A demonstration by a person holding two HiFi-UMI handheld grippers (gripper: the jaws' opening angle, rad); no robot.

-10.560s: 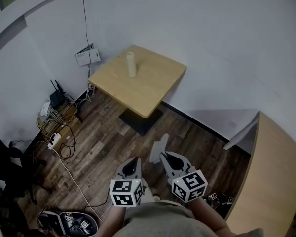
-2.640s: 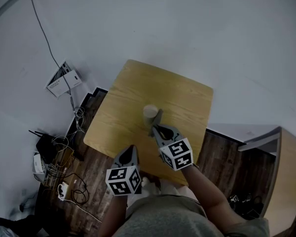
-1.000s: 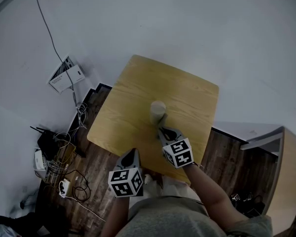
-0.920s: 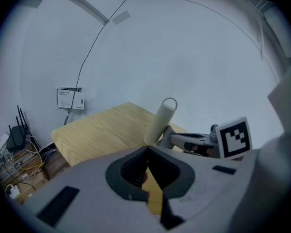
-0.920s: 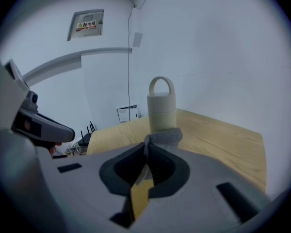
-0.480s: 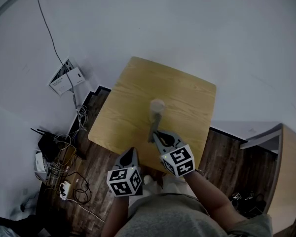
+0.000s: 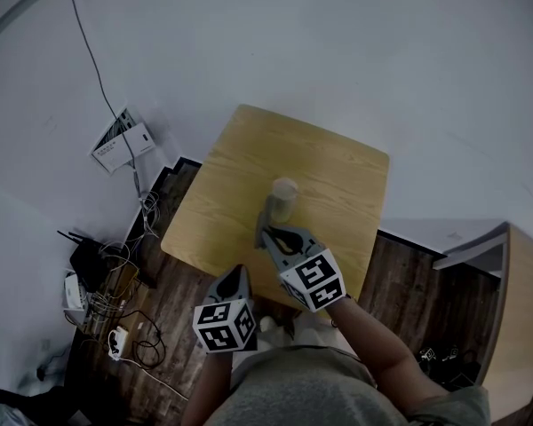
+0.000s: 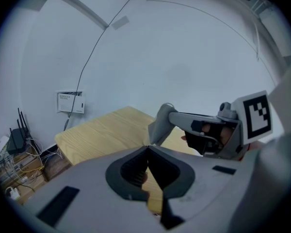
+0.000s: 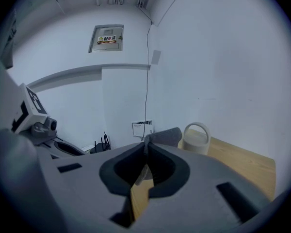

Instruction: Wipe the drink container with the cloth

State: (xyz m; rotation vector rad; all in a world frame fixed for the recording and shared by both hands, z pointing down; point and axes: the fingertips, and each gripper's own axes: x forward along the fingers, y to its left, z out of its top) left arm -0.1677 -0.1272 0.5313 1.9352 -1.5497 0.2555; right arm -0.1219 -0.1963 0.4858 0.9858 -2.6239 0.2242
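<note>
Standing just ahead of the right claw (image 7: 272, 236), the drink container (image 7: 283, 199) is upright on the table (image 7: 338, 171), its contents hidden. That claw pinches a grey cloth (image 7: 266, 222), which has slid across the container's near side within half a second, so wiping seems underway. Further back, the left claw (image 7: 237, 279) is closed and empty.

Plain office: wooden table (image 7: 234, 204), router (image 7: 82, 256), cables (image 7: 117, 325).

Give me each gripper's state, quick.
Left gripper: shut, empty.
Right gripper: shut on the cloth.
</note>
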